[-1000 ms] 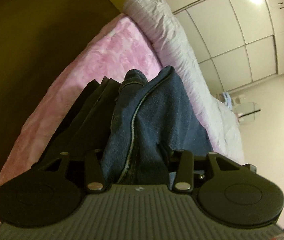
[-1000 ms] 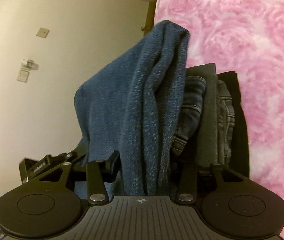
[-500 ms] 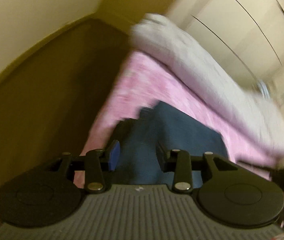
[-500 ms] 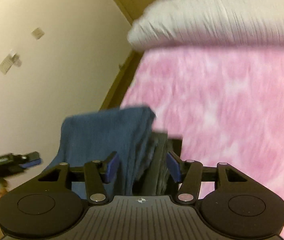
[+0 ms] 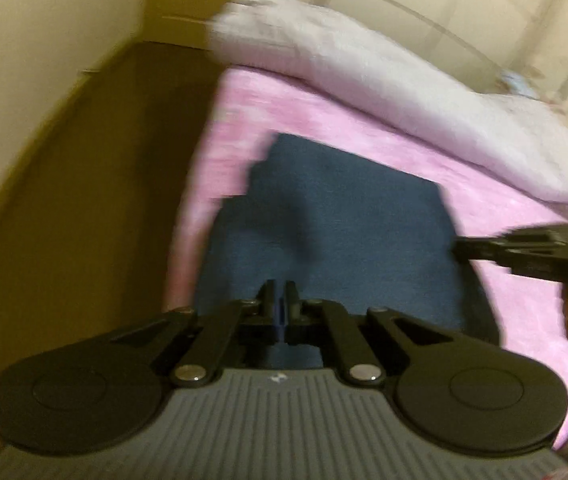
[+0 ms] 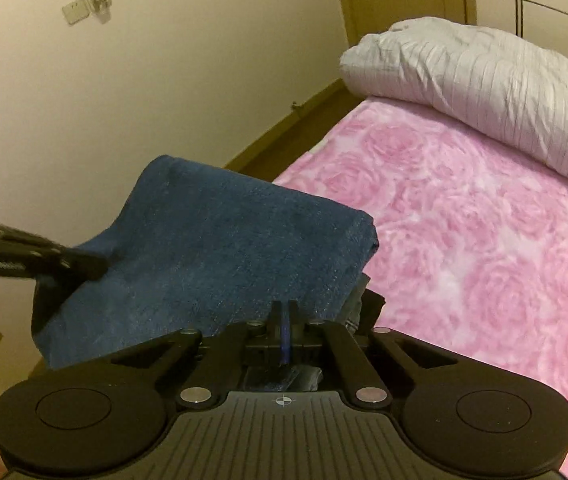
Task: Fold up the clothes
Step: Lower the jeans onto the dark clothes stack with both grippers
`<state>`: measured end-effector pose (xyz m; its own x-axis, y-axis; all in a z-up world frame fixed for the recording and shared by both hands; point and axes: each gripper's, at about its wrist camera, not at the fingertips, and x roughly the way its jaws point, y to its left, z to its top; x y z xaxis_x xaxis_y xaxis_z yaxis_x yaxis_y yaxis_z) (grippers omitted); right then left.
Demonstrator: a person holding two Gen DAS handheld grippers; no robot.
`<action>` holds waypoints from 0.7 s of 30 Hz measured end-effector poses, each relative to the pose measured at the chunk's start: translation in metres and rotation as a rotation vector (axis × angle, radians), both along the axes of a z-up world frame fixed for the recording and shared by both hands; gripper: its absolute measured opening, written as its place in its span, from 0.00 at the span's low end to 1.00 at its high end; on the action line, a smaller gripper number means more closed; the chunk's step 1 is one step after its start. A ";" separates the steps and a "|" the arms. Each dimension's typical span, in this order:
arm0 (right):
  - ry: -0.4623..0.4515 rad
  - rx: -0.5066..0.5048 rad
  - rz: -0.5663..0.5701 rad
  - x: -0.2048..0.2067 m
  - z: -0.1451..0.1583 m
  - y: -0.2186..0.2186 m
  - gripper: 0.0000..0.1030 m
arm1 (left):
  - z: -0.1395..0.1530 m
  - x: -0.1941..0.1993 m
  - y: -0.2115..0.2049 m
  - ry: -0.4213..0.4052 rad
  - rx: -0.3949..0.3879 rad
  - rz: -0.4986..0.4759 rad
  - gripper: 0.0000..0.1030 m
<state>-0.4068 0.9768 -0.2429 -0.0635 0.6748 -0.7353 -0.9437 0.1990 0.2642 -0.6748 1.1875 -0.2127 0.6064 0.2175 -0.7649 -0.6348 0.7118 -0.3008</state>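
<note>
Left wrist view: my left hand-held gripper (image 5: 280, 300) has its fingers pressed together on nothing, above the folded blue jeans (image 5: 336, 224) on the pink blanket (image 5: 484, 208). My right hand-held gripper (image 6: 284, 314) is likewise closed and empty.

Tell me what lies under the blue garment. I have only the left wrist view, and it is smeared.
Observer: In the right wrist view, darker folded clothes peek out under the blue garment at its right corner, so it tops a stack.
Operator: Report the right gripper's jaws.
Observer: The right gripper is shut, with its jaws together and no cloth between them, at the garment's near edge.
Operator: Describe the blanket.
Observer: The pink blanket bears a rose pattern, which is sharp in that view.
</note>
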 end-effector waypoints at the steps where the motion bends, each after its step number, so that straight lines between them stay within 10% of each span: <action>1: 0.013 -0.002 -0.018 0.002 0.000 -0.001 0.00 | 0.005 -0.009 0.002 -0.003 -0.007 0.020 0.03; 5: 0.092 0.019 -0.098 0.004 0.015 -0.012 0.09 | 0.024 -0.042 -0.006 -0.074 -0.085 0.066 0.23; 14: 0.123 -0.051 -0.199 -0.012 0.026 -0.051 0.12 | 0.006 -0.039 -0.022 -0.049 -0.068 0.151 0.25; 15: 0.120 -0.053 -0.211 -0.014 0.026 -0.052 0.16 | 0.006 -0.037 -0.023 -0.049 -0.064 0.139 0.25; 17: 0.118 -0.042 -0.229 -0.015 0.027 -0.054 0.57 | 0.005 -0.033 -0.025 -0.038 -0.042 0.091 0.19; 21: 0.165 -0.039 -0.229 -0.017 0.022 -0.050 0.69 | 0.003 -0.028 -0.023 0.002 -0.007 0.055 0.05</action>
